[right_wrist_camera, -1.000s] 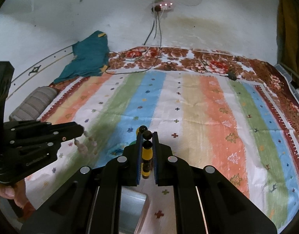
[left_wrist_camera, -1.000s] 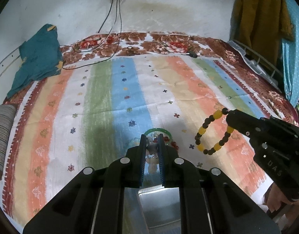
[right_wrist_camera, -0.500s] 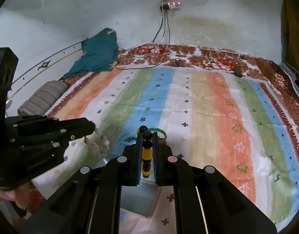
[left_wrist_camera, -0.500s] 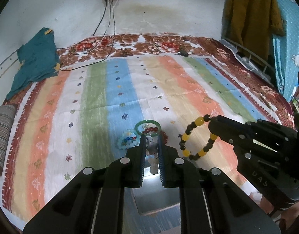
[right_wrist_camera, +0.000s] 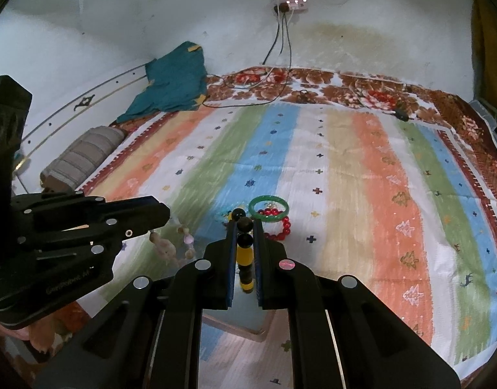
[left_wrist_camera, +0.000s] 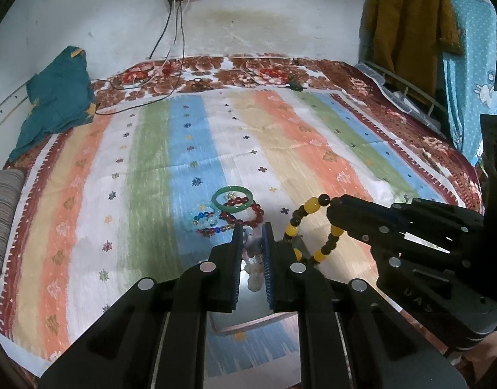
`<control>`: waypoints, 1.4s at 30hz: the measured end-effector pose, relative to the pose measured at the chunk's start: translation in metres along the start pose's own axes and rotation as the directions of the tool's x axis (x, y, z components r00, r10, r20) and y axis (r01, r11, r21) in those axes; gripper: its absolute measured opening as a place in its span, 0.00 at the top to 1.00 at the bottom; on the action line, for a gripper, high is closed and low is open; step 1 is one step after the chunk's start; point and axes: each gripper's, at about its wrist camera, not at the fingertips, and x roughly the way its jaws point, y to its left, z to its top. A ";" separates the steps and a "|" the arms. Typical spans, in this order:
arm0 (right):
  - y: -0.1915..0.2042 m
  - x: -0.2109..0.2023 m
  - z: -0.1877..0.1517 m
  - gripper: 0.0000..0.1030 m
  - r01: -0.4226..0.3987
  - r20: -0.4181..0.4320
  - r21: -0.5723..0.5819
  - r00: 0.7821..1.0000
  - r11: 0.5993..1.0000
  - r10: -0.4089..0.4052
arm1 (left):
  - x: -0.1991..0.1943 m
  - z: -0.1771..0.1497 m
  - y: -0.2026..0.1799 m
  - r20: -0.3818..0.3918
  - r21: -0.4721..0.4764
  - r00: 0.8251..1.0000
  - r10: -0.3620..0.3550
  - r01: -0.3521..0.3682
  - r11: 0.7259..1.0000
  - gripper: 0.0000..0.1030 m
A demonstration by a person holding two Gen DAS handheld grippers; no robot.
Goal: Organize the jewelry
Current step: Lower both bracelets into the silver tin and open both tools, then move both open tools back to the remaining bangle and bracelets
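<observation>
At nine o'clock in our left wrist view a teal cloth (left_wrist_camera: 55, 97) lies at the edge of the bed, on the striped bedspread (left_wrist_camera: 144, 175). Near the middle, a green bangle (left_wrist_camera: 233, 198) overlaps a red bead bracelet (left_wrist_camera: 248, 215), with a multicoloured bead bracelet (left_wrist_camera: 206, 222) just beside them at eight o'clock. At six o'clock our left tongs (left_wrist_camera: 252, 236) are clenched on a pale pink bead bracelet (left_wrist_camera: 253, 259), which hangs between the blue pads; its exact shape is blurred, so we may be misjudging the beads. Toward three o'clock the right tongs (left_wrist_camera: 329, 204) are clamped on a yellow and black bead bracelet (left_wrist_camera: 308, 227), its loop dangling above the bedspread. In the right wrist view, that bracelet sits pinched between the pads (right_wrist_camera: 230, 259), and a box (right_wrist_camera: 235, 324) shows beneath the tongs.
</observation>
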 end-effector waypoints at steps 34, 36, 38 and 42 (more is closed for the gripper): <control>-0.034 0.045 0.009 0.50 0.072 -0.102 0.073 0.993 0.995 -0.065 | 0.030 0.016 0.047 -0.102 -0.139 0.988 0.117 -0.130 0.982 0.44; -0.034 0.047 0.011 0.48 0.077 -0.105 0.067 0.992 0.995 -0.069 | 0.034 0.018 0.049 -0.108 -0.133 0.986 0.129 -0.143 0.981 0.42; -0.035 0.051 0.012 0.47 0.082 -0.108 0.064 0.991 0.995 -0.075 | 0.038 0.021 0.050 -0.114 -0.126 0.984 0.140 -0.154 0.980 0.40; -0.036 0.056 0.016 0.45 0.099 -0.109 0.046 0.990 0.994 -0.093 | 0.052 0.024 0.055 -0.142 -0.121 0.975 0.171 -0.188 0.975 0.39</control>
